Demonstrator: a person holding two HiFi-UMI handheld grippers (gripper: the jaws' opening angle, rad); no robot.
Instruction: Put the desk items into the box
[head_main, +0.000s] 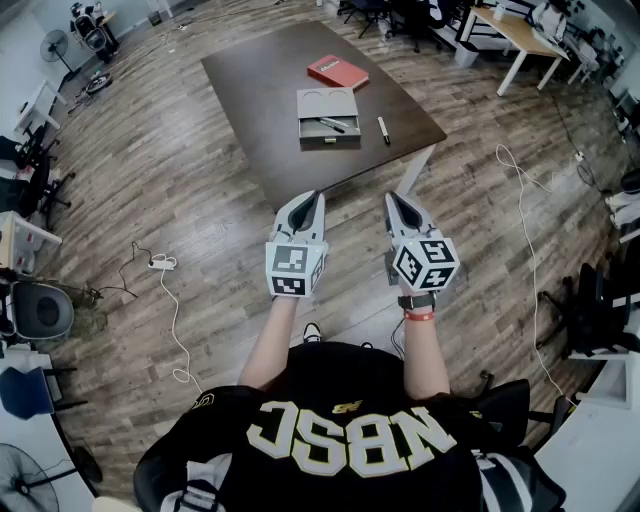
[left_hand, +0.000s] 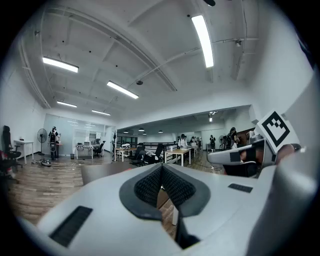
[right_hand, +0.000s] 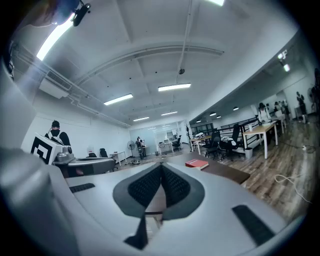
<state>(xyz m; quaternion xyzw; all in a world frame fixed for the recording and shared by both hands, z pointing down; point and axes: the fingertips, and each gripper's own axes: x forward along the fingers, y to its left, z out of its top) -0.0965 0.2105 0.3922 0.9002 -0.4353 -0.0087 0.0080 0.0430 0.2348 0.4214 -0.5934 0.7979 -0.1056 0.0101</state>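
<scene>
In the head view a dark brown table (head_main: 270, 90) carries a grey open box (head_main: 328, 118) with a black pen (head_main: 331, 125) lying inside. A red book (head_main: 338, 71) lies behind the box, and a marker (head_main: 383, 129) lies to its right. My left gripper (head_main: 317, 195) and right gripper (head_main: 390, 197) hang side by side just short of the table's near edge, both shut and empty. The right gripper view shows the red book (right_hand: 197, 164) on the table beyond the shut jaws. The left gripper view looks level across the room.
Wood floor surrounds the table. A white cable (head_main: 170, 310) and power strip (head_main: 160, 263) lie on the floor at left, another white cable (head_main: 530, 250) at right. Office chairs and desks (head_main: 520, 35) line the room's edges. People stand far off in both gripper views.
</scene>
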